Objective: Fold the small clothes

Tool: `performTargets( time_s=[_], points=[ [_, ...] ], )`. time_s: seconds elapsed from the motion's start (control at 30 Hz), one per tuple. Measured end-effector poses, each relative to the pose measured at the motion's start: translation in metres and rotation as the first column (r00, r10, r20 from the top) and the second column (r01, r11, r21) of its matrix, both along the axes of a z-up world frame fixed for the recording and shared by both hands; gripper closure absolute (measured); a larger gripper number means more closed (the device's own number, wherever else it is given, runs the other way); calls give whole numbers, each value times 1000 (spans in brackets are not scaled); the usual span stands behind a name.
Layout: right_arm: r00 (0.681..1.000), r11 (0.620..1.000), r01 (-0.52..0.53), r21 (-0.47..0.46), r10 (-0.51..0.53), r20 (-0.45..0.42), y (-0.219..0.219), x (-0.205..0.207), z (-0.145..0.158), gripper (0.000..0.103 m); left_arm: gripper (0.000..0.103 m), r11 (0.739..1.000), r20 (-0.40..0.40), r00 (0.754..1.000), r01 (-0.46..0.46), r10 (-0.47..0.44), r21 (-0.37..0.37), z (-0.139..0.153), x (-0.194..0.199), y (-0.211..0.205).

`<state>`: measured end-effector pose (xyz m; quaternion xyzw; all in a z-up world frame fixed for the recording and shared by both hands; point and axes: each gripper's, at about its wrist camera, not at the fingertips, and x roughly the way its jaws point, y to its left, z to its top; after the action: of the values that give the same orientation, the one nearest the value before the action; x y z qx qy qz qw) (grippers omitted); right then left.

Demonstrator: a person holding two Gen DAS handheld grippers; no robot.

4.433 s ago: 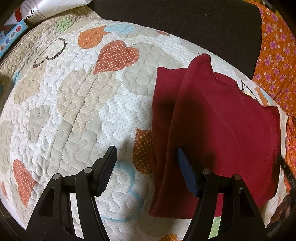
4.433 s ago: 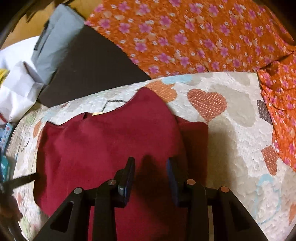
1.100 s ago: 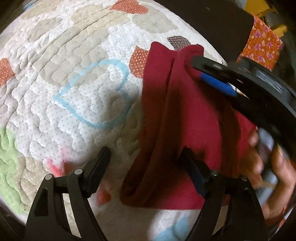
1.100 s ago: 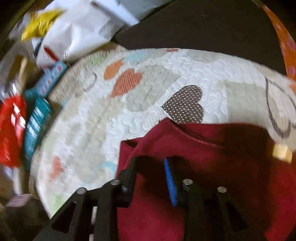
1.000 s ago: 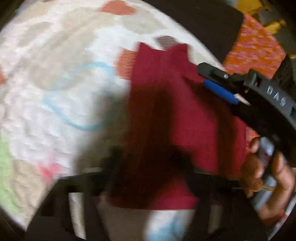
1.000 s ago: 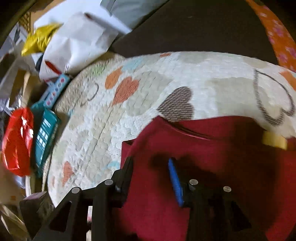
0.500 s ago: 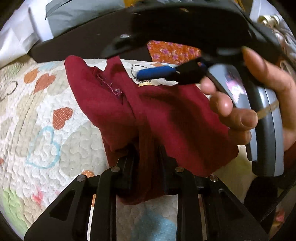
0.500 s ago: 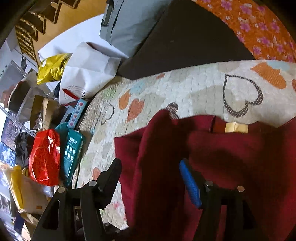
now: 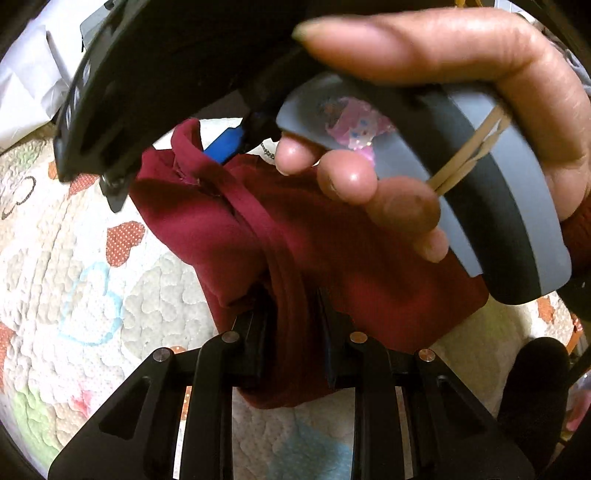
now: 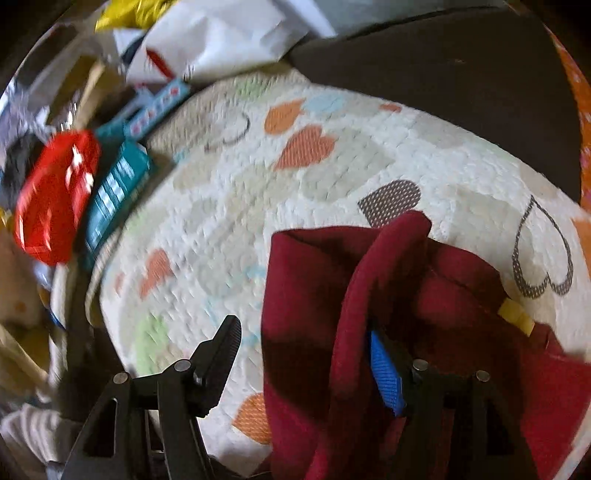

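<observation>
1. Dark red, soft knit cloth makes up the small maroon garment (image 9: 236, 229), which is bunched and partly lifted above the cream quilted mat with heart patches (image 9: 74, 266).
2. In the left wrist view the garment rises from the left gripper (image 9: 291, 325) toward the upper left, with a thick rolled seam running along its length and a loose flap hanging to the right over the mat.
3. The left gripper's 2 black fingers are pressed tight onto a gathered fold of the garment, with cloth filling the narrow space between them.
4. The right gripper (image 10: 306, 362) stands wide apart: its left black finger (image 10: 218, 365) hangs free over bare quilt, while its blue-padded right finger (image 10: 386, 373) lies against the inner side of a raised fold of the garment (image 10: 369, 295).
5. Nothing is pinched between the right gripper's fingers; the cloth drapes around the blue pad only.
6. A small yellow label (image 10: 515, 321) shows on the garment's right edge in the right wrist view.
7. The person's right hand (image 9: 424, 122) wraps the grey and black handle and fills the upper part of the left wrist view, close above the garment.
8. Bare quilt lies to the left of the garment in both views.
9. The mat's far edge meets a dark brown flat surface (image 10: 443, 66); its left edge borders blurred clutter: a red shiny bag (image 10: 55, 195), a teal box (image 10: 118, 188) and white paper bags (image 10: 214, 33).
</observation>
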<state>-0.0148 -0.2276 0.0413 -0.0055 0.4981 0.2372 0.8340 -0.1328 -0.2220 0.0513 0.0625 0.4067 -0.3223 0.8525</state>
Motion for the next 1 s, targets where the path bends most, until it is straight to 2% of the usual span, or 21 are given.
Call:
performTargets(
  time_s=[0.17, 0.27, 0.3, 0.33, 0.4, 0.43, 0.5, 0.53, 0.57, 0.6, 0.63, 0.67, 0.83, 1.0],
  points=[
    [1000, 998, 16, -58, -17, -26, -6, -1, -14, 38, 81, 999, 34, 999, 21, -22, 30, -4, -13, -5],
    [1000, 999, -3, -38, 3, -1, -7, -11, -7, 38, 81, 998, 51, 998, 40, -43, 45, -6, -17, -11],
    [1000, 998, -10, -70, 10, 10, -6, -14, -6, 40, 81, 998, 51, 998, 43, -46, 48, -7, -18, -12],
    [1000, 994, -4, -108, 7, 28, -7, -16, -5, 56, 81, 998, 49, 998, 45, -47, 47, -6, -18, -12],
    [997, 987, 33, -155, -21, 78, -11, -20, -1, 79, 81, 998, 34, 997, 63, -64, 19, 0, -21, -9],
    [993, 988, 60, -139, -45, 107, -21, -25, 4, 83, 81, 997, 21, 997, 81, -80, -19, 7, -20, -5],
    [983, 991, 102, -89, -86, 163, -42, -38, 15, 85, 81, 977, 21, 989, 149, -148, -150, 30, -23, 9],
    [974, 990, 133, -46, -122, 190, -60, -47, 22, 85, 78, 963, 57, 983, 181, -173, -199, 44, -28, 17],
    [968, 987, 157, -16, -151, 202, -74, -53, 26, 86, 73, 947, 125, 974, 215, -190, -237, 59, -35, 25],
    [958, 981, 194, 25, -195, 209, -97, -62, 30, 86, 69, 940, 159, 968, 230, -194, -251, 65, -37, 29],
    [953, 975, 217, 50, -222, 208, -114, -68, 31, 86, 59, 933, 202, 961, 240, -189, -267, 71, -40, 33],
    [947, 969, 239, 67, -248, 204, -127, -73, 32, 86, 52, 933, 209, 961, 236, -182, -273, 72, -39, 34],
    [904, 925, 365, 110, -380, 195, -190, -103, 27, 86, 52, 955, 116, 979, 191, -168, -227, 46, -22, 16],
    [875, 898, 428, 104, -440, 201, -223, -123, 18, 87, 52, 965, 86, 980, 192, -180, -176, 37, -24, -11]
  ],
)
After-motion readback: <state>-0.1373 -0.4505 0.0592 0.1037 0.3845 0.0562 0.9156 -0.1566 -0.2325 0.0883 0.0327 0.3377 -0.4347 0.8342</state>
